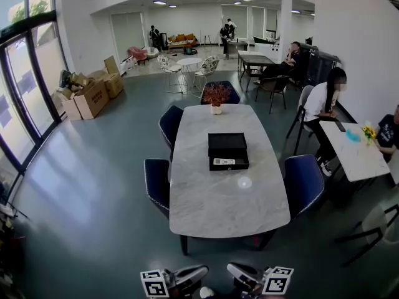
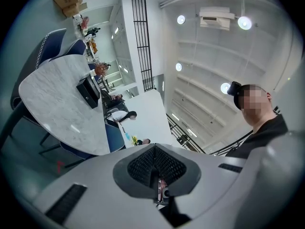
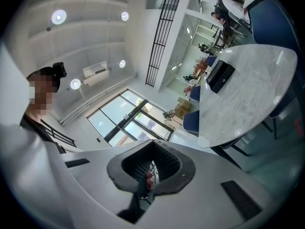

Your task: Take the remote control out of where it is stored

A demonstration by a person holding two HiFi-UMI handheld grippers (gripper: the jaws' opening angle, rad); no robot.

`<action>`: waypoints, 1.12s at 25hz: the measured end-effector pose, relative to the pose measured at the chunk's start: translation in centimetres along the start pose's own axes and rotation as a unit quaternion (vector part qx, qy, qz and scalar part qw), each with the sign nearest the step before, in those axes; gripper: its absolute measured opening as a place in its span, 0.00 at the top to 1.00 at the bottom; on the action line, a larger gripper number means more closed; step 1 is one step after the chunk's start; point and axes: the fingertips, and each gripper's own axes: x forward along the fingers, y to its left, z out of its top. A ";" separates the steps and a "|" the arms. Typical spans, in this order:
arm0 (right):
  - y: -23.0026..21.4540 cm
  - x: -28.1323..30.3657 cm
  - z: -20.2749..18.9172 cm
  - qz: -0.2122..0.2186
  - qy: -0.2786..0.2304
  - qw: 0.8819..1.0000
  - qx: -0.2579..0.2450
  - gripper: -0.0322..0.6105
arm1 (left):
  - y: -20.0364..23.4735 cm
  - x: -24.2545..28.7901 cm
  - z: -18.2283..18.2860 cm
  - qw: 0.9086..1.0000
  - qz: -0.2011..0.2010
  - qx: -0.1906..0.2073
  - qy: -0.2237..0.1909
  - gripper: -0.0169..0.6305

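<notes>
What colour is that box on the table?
The box is black; the head view shows it best.

Office lounge: marble table, chairs (cardboard boxes by windows).

I am counting one marble table, and it is carrying one black box, one remote control and one potted plant. Four blue chairs are standing around it. I am steering two grippers: one left gripper and one right gripper. Off to the right, two people are sitting at one white table.
</notes>
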 end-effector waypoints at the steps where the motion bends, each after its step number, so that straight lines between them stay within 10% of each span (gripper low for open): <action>1: 0.1 0.0 0.0 0.000 0.000 1.000 -0.001 0.94 | 0.0 -0.1 0.0 1.000 0.000 0.001 0.000 0.96; 28: 0.5 2.4 0.8 -0.001 0.001 1.000 -0.012 0.94 | 0.1 -1.9 2.0 1.000 -0.002 0.012 -0.015 0.96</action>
